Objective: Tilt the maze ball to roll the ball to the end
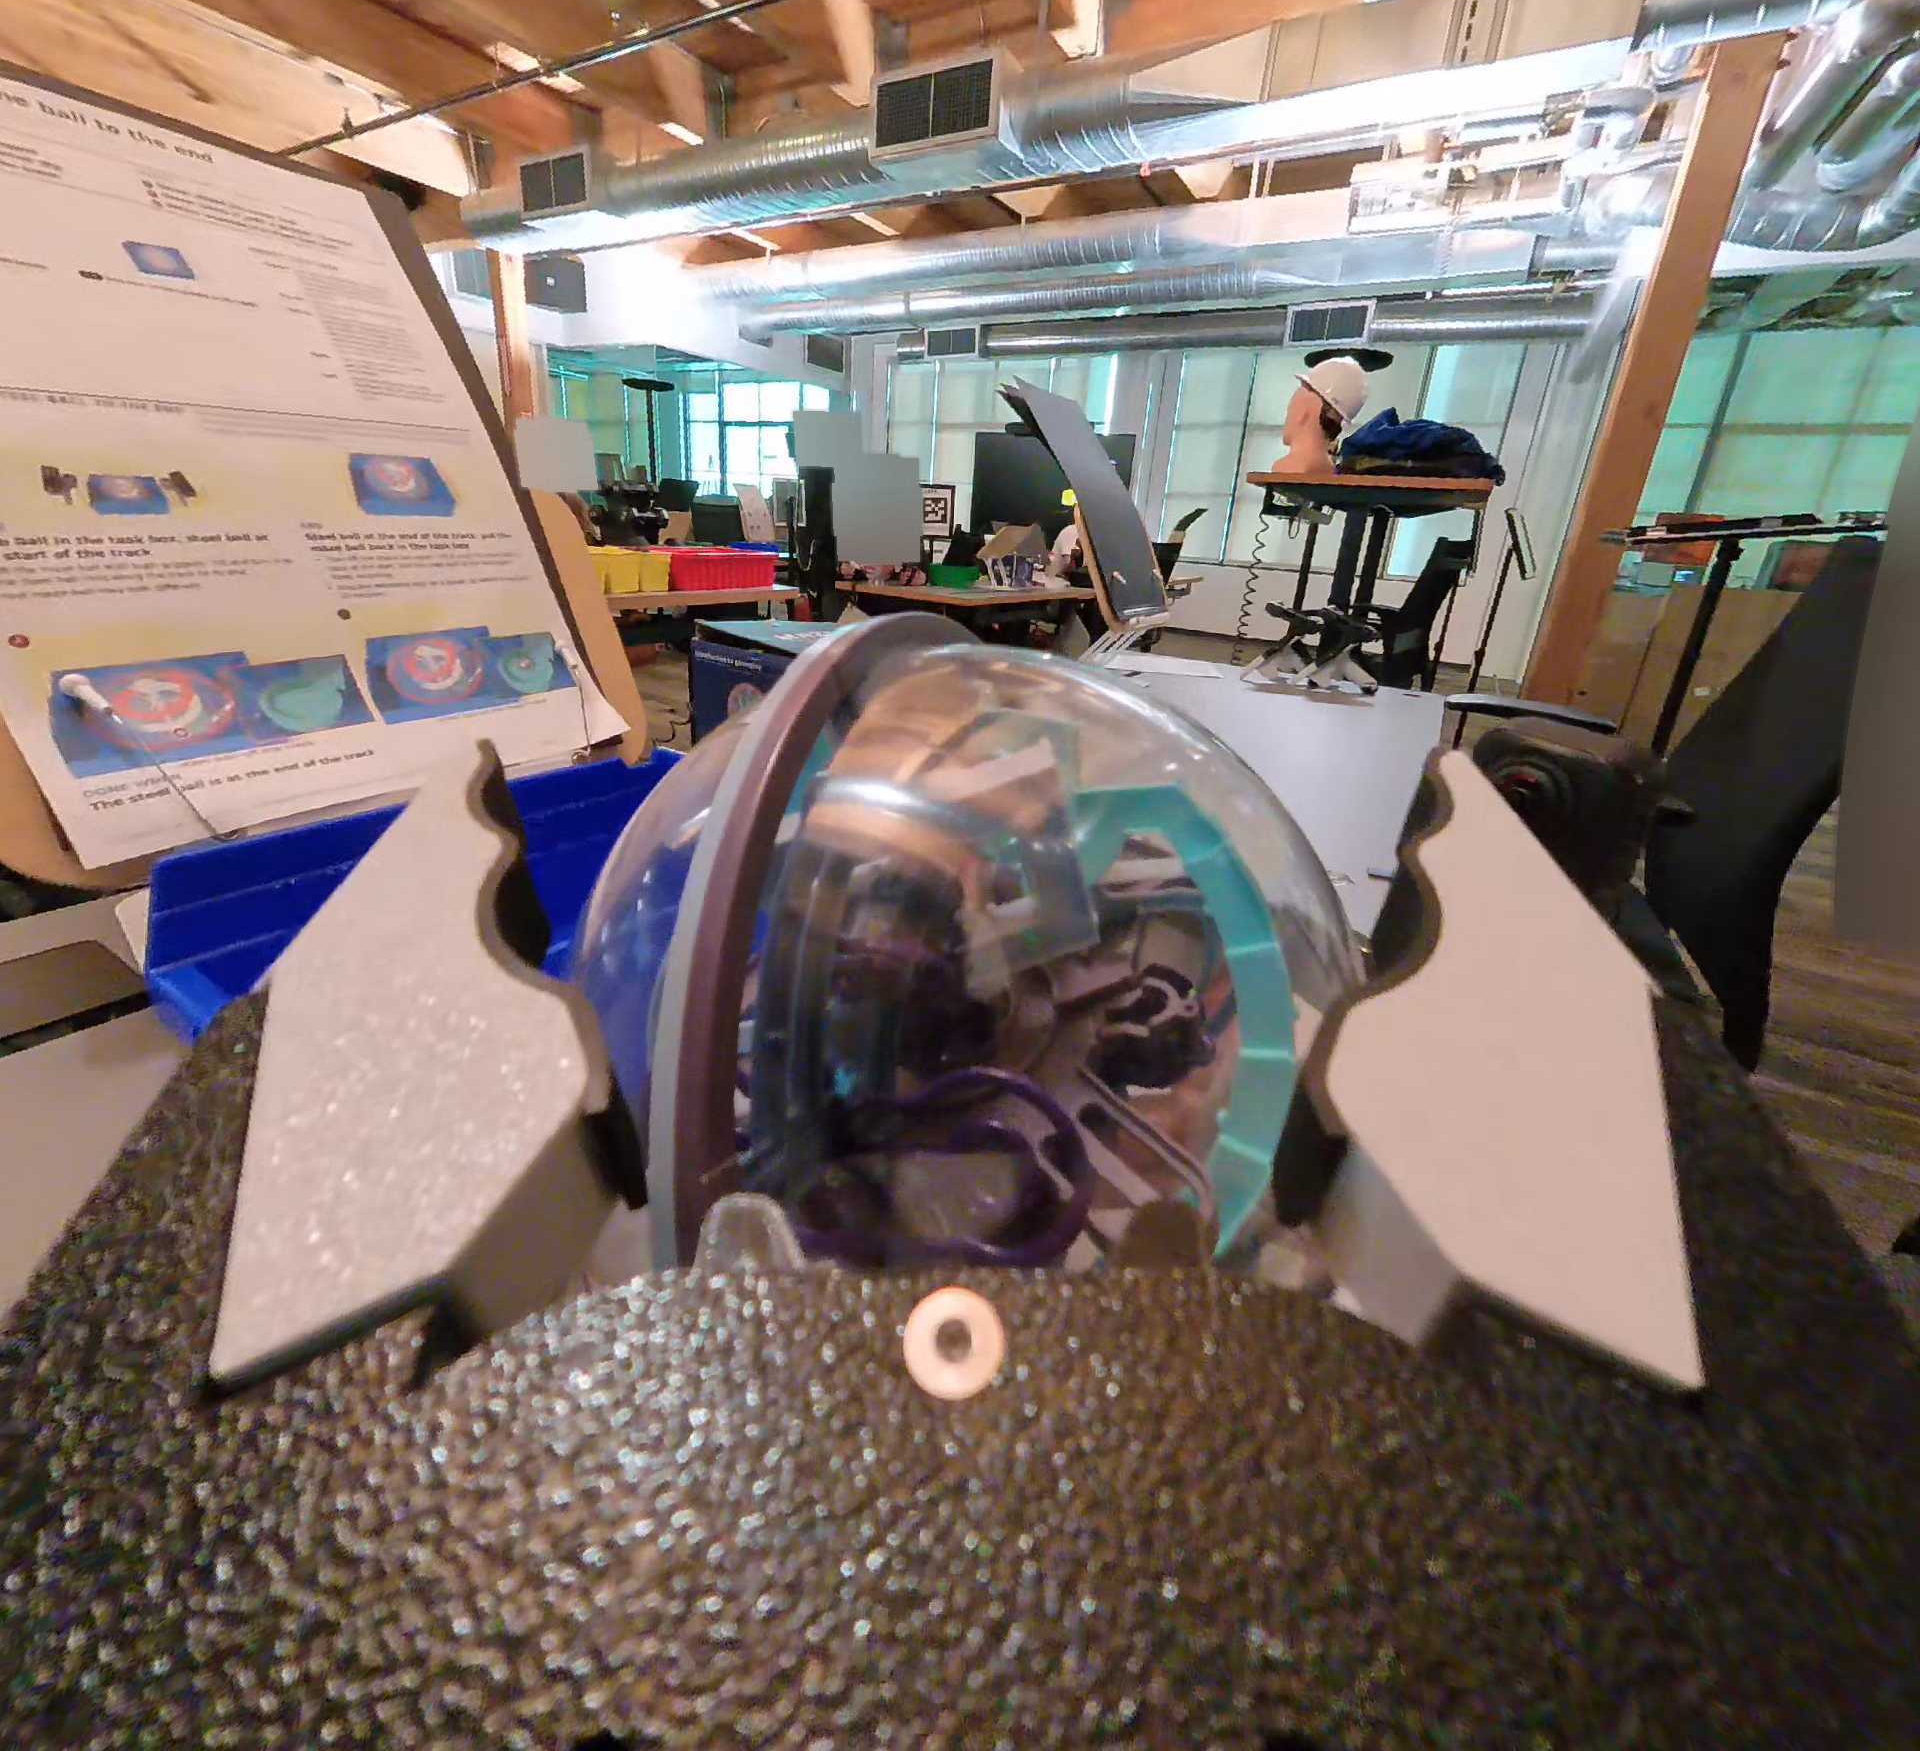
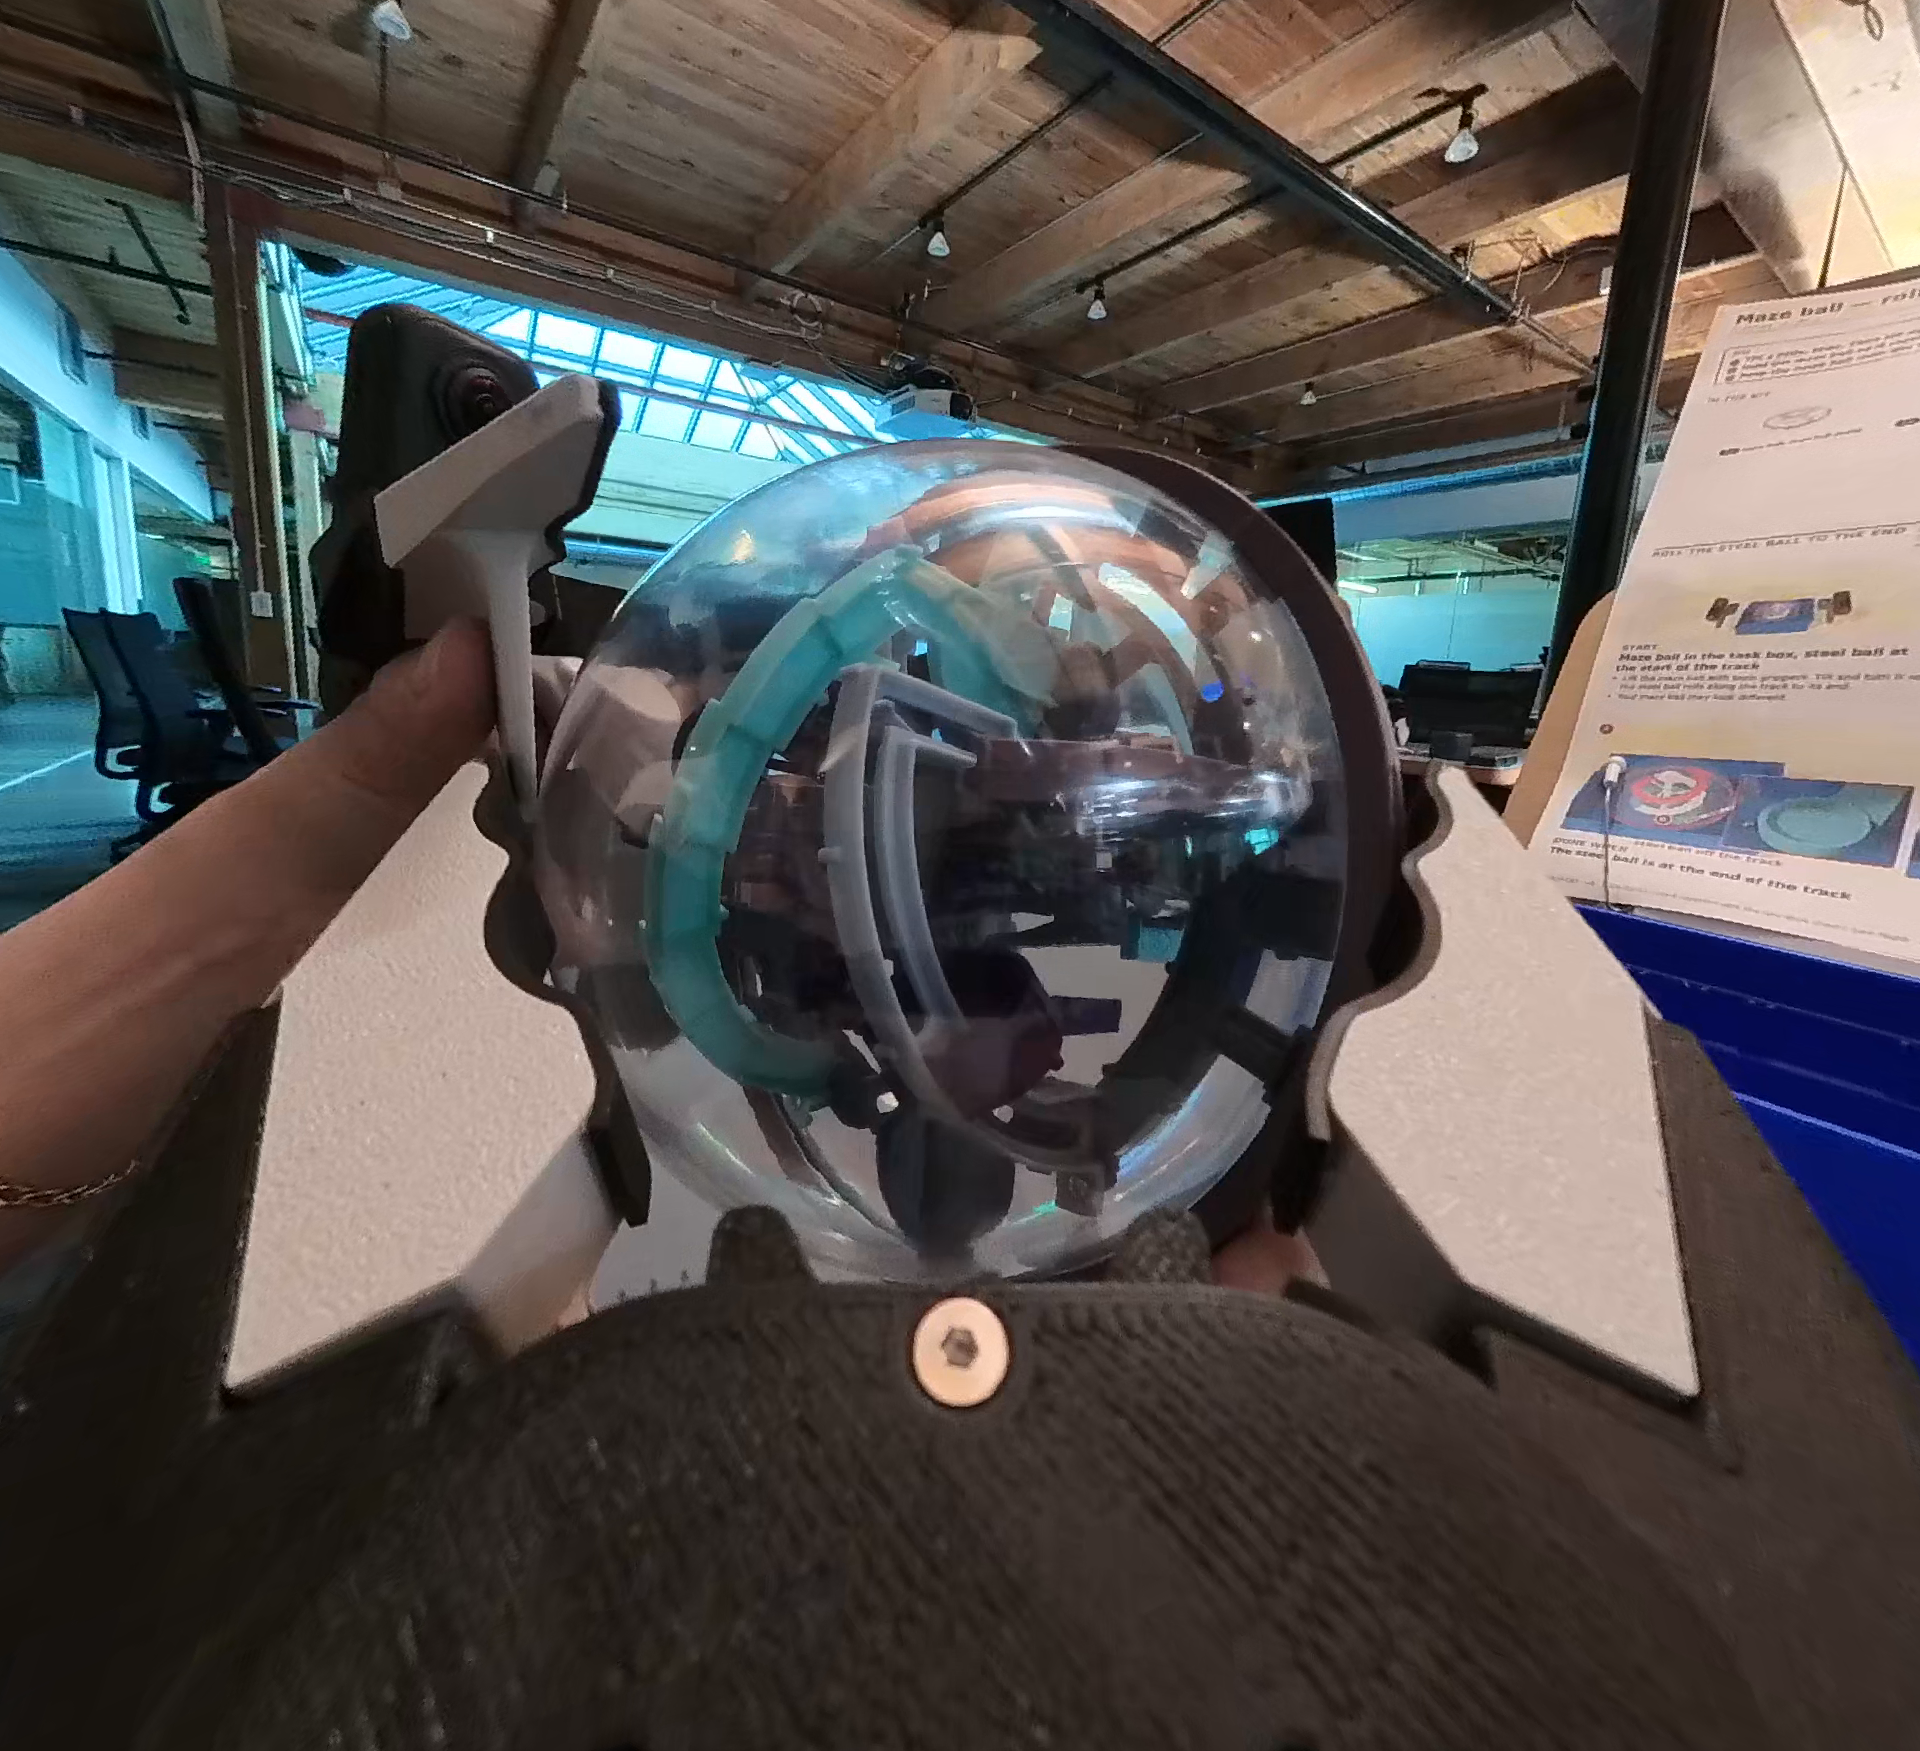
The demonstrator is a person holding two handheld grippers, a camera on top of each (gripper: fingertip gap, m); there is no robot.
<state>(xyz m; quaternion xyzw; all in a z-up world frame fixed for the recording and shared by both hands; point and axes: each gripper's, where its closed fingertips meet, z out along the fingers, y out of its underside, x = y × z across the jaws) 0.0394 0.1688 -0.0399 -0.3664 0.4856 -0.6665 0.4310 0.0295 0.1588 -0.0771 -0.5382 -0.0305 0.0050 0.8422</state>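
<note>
So we're mid-tilt, I'd say: the maze ball (image 1: 966, 953) is up off the tabletop (image 1: 1320, 745), carried between the two claws, one on each side. The left claw (image 1: 961, 880) is spread wide with the sphere sitting between its fingers (image 1: 416, 1057), and the dark pads look pressed against the shell on both sides. Same story for the right claw (image 2: 961, 880): wide apart, ball wedged in between, its dark rim against the right-hand pad.

Can't spot the little steel ball in either view (too much clutter and glare inside), so no clue how far along the track it is. My guess for the next move: slow, small rotations with both claws turning together, since squeezing unevenly on a slick round shell could let it slip out.

Looks-wise:
- clear, glossy plastic sphere with a dark band round the middle
- inside, a teal ridged arc (image 2: 727, 818), pale grey curved rails and some purple loops
- claw fingers are matte white with wavy dark inner edges; bodies are grainy black

A blue bin (image 1: 312, 891) sits behind, with a printed sheet (image 1: 239, 496) propped up beside it.
</note>
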